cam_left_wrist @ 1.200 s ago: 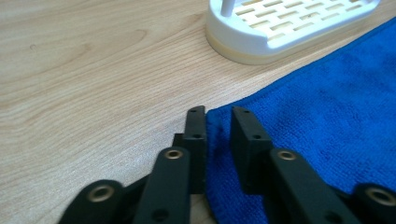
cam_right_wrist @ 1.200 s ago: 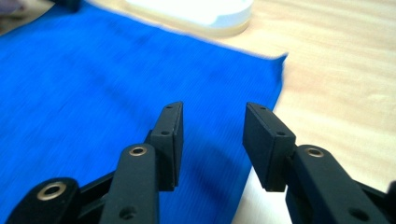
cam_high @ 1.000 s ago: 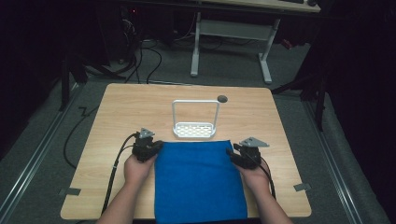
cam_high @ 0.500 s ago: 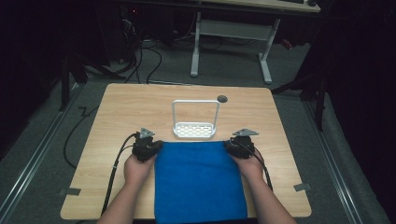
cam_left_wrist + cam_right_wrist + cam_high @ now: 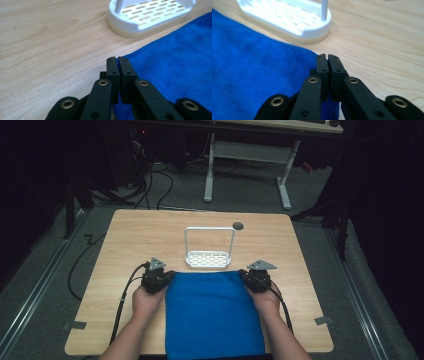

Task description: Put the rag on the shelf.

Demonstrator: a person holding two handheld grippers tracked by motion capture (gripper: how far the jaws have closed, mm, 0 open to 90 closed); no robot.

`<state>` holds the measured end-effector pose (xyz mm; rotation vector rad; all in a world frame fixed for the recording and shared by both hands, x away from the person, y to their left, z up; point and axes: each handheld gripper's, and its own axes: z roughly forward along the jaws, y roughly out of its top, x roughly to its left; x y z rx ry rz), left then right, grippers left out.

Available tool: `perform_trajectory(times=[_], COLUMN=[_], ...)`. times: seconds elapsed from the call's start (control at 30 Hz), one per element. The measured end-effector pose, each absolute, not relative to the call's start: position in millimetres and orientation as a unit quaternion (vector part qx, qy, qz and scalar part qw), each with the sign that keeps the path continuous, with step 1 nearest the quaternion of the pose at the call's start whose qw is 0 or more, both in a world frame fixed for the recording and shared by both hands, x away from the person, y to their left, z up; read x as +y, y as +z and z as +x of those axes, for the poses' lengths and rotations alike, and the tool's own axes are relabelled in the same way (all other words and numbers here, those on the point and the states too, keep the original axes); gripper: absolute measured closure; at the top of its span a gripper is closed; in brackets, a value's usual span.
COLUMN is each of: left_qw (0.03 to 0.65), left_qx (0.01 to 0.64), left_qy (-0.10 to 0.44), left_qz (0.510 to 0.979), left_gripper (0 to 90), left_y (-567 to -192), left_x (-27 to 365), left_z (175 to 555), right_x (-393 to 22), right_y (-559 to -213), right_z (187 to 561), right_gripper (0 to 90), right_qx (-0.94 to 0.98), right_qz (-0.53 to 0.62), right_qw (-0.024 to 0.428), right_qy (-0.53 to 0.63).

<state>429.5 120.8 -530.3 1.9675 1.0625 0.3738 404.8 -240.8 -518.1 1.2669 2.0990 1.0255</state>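
Forearms are reaching in side by side, each hand lying low on the pale wooden table [image 5: 125,240]. Between them the blue terry cloth [image 5: 212,315] is lying flat. The left gripper [image 5: 159,276] is pinching the cloth's far left corner, jaws pressed together. The right gripper [image 5: 256,276] has just been closing and is now nipping the far right corner. Just beyond both grippers, a white slotted plastic tray with a hoop handle [image 5: 208,259] is standing.
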Motion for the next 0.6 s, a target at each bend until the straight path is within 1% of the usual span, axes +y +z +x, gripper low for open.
perform_trajectory(times=[0.1,0.17,0.3,0.5,0.6], left_qw=[0.443,0.45,0.462,0.503,0.516], left_qx=[0.417,0.412,0.398,0.392,0.379], left_qy=[0.159,0.167,0.183,0.209,0.227], left_qz=[0.777,0.774,0.771,0.741,0.734], left_gripper=[88.1,88.1,88.1,88.0,88.0], left_y=[-523.6,-518.3,-507.2,-488.2,-480.4], left_x=[119.2,119.1,117.5,125.2,127.3], left_z=[425.6,423.3,409.8,390.1,381.9], right_x=[-243.2,-245.1,-246.8,-250.4,-250.2], right_y=[-513.6,-509.8,-499.1,-482.8,-476.0], right_z=[394.5,389.2,377.4,361.6,355.0], right_gripper=[88.4,88.3,88.3,88.4,88.4], right_qx=[0.759,0.751,0.743,0.719,0.713], right_qz=[0.45,0.451,0.44,0.437,0.427], right_qw=[0.259,0.256,0.268,0.287,0.298], right_qy=[0.393,0.409,0.427,0.459,0.47])
